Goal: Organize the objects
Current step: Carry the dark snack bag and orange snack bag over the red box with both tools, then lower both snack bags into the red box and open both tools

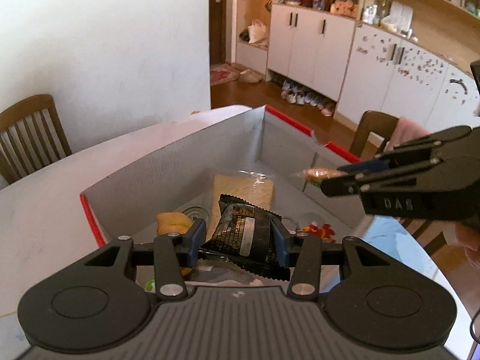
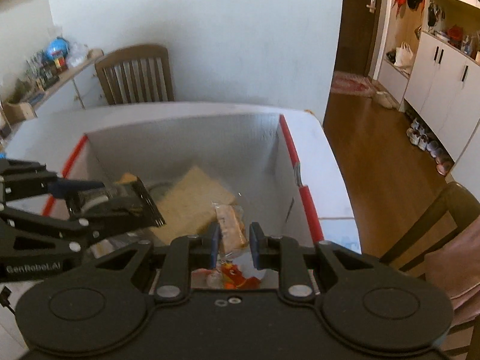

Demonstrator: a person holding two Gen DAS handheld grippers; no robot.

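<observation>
Left wrist view showed the left gripper (image 1: 238, 235) clamped on a black snack packet (image 1: 244, 234) above the box (image 1: 168, 162), its print unreadable; only the right wrist view showed the right gripper (image 2: 233, 244) pinching a clear-wrapped snack (image 2: 231, 225).

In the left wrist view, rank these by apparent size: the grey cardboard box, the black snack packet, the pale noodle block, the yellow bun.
1. Grey cardboard box
2. Black snack packet, enlarged by nearness, clamped in the left gripper
3. Pale noodle block, partly hidden
4. Yellow bun

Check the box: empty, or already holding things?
Holding things. The box is open-topped, with a pale flat packet and a red toy inside.
</observation>
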